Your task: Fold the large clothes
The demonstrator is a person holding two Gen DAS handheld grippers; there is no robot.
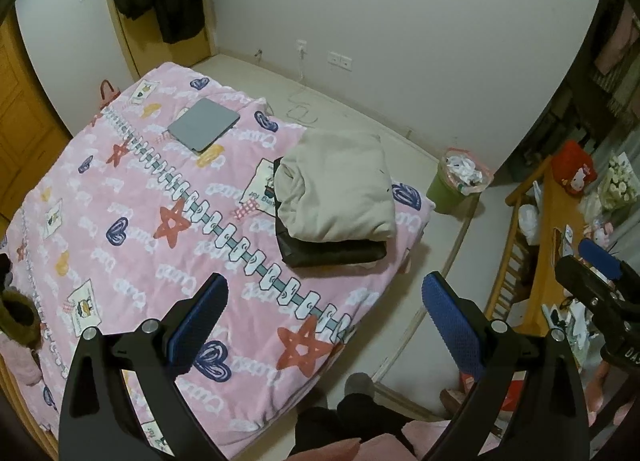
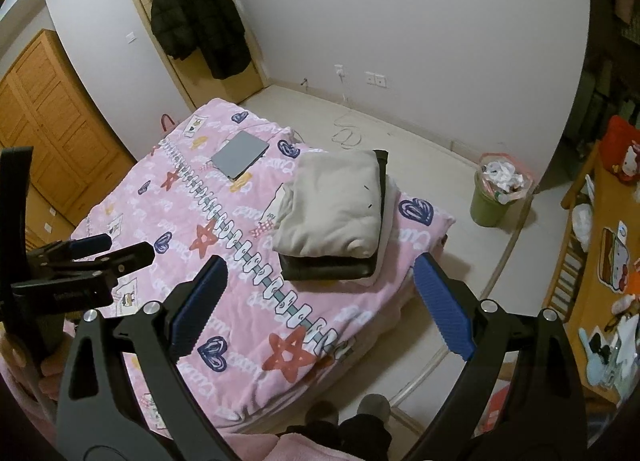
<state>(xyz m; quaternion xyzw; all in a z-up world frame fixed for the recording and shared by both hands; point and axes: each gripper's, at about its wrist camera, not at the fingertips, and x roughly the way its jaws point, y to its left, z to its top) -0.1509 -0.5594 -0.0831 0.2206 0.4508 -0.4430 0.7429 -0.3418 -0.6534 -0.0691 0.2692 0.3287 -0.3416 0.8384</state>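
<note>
Two grippers, ours, hover above the bed: left gripper [image 1: 324,313] and right gripper [image 2: 320,297], each with ribbed blue pads spread wide, holding nothing. Soft beige folded garment [image 1: 336,189] sits atop a dark folded garment [image 1: 332,253], stacked near the far right edge of the fleecy pink blanket [image 1: 120,245]. One flat grey laptop [image 1: 204,125] lies beyond. Layers beneath the stack we cannot count.

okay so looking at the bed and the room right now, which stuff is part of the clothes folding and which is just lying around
Part of the job: folded beige garment on top of a folded dark garment, left gripper, right gripper, both open and empty.

Just lying about: grey laptop, green bin, hanging black coats.
</note>
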